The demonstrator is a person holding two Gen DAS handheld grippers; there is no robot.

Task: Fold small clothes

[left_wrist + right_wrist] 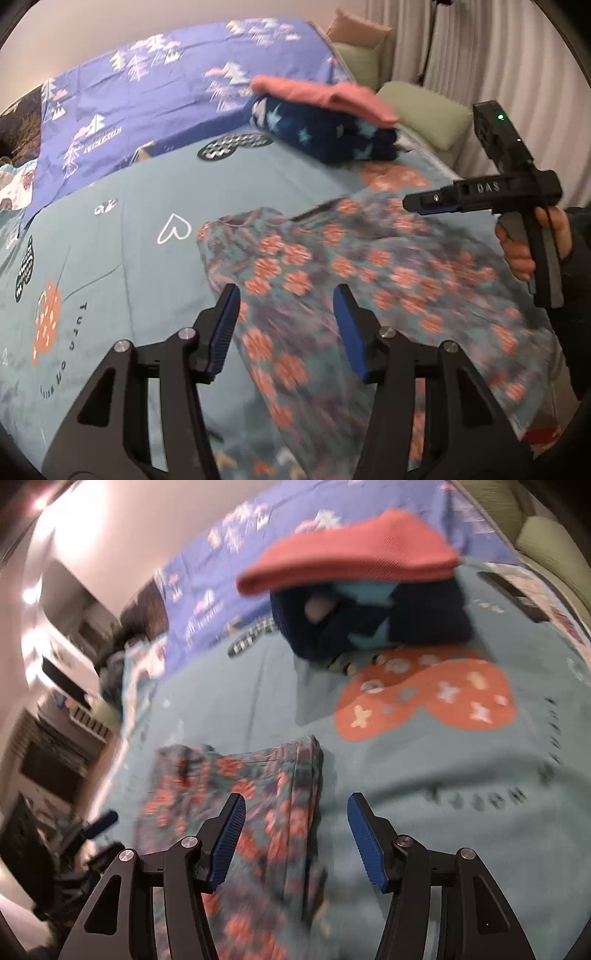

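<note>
— Where does the garment lie, and what are your tools doing?

— The floral garment (351, 266) lies spread on the teal bedspread (122, 229), partly folded by the look of its doubled edge in my right view. My left gripper (286, 328) hangs over its near-left part with the jaws apart and nothing between the pads. My right gripper (295, 830) is the same: jaws apart, empty, over the garment's right edge (312, 775). Both views are blurred, so I can't read the cloth's finer creases.

— And the finished pieces?

— Further up the bed: a pink folded piece (325, 96) sits on top of a navy starred one (332, 136), well apart from what I'm working on.

— So what's the step, as you judge it?

— Taking fresh holds for the next fold, I think. To do it well I'd pinch both matching corners on the same side, catching every layer rather than just the top one, and keep the bedspread out of the pads.

— Anything else?

— I'd lift both corners together, carry them level so the edges line up, and let go only once the cloth lies flat. Uneven hands would skew the crease.
</note>
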